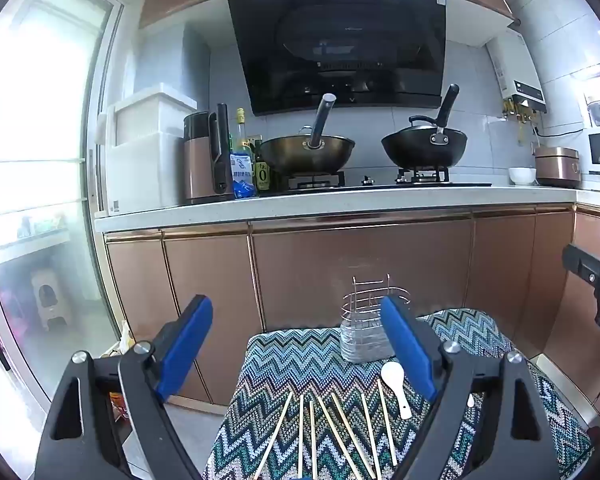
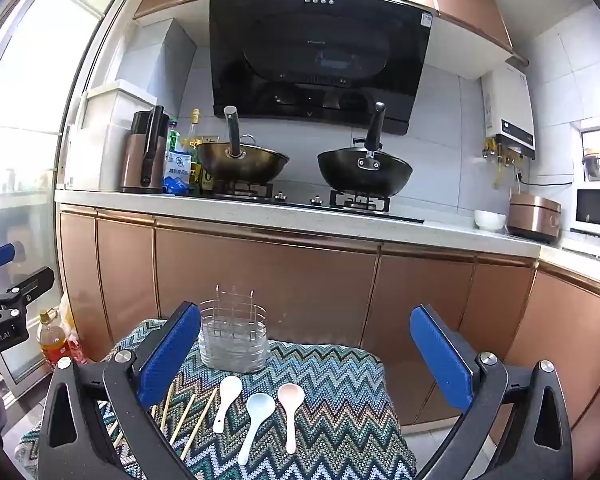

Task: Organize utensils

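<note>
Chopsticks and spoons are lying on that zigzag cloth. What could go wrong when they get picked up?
The chopsticks lie close and splayed, so the open left gripper might nudge neighbours or pinch two. The spoons look smooth and could slip from the open right gripper. The wire holder looks light and may tip if bumped.

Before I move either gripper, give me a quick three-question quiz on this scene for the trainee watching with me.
1. True or false: the wire holder already has spoons in it.
2. How many spoons lie on the zigzag cloth in the right wrist view?
3. Multiple choice: the chopsticks lie (A) inside the holder, (B) flat on the cloth, nearer the camera than the holder, (C) in the right gripper.

Key
1. False: it stands upright with no spoons in it.
2. Three: a white spoon, a pale blue spoon and a pink spoon.
3. B. Both the right gripper and the left gripper are open and hold nothing.
</note>
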Available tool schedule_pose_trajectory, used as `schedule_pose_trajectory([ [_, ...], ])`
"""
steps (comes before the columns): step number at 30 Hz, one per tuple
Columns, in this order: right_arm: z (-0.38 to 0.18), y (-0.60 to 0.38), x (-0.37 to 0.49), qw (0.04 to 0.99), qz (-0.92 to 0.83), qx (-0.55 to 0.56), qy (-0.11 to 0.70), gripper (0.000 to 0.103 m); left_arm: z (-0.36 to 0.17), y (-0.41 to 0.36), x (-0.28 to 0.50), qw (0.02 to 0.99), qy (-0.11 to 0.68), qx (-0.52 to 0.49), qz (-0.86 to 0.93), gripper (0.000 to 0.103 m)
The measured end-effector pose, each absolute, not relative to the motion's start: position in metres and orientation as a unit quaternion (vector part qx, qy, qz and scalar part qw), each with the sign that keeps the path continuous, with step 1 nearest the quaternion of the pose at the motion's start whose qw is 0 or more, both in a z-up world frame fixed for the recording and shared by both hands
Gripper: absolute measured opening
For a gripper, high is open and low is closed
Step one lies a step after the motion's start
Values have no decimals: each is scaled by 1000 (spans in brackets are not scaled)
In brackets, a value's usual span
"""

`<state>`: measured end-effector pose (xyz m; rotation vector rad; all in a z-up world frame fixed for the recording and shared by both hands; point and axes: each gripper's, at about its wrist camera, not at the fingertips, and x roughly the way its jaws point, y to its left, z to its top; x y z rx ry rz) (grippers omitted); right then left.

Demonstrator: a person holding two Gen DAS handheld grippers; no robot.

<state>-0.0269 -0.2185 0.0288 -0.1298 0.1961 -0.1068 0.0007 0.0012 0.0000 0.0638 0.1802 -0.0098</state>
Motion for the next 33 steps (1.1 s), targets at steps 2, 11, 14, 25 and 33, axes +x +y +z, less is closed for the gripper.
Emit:
schedule_pose_trajectory([
  [2,28,-219,-27,992,-54,-57,98,103,0,3,2,995,92,29,-5,86],
  [11,24,-221,-27,991,-55,-62,101,103,-6,2,0,995,92,33,-10,86],
  [14,21,-222,-26,991,-56,-61,102,103,-3,0,3,995,95,35,-8,86],
  [25,19,-226,-26,991,-63,-59,101,103,-10,-5,6,993,107,46,-2,86],
  [33,19,-230,-26,992,-60,-47,97,103,-8,-4,5,993,104,57,8,86],
])
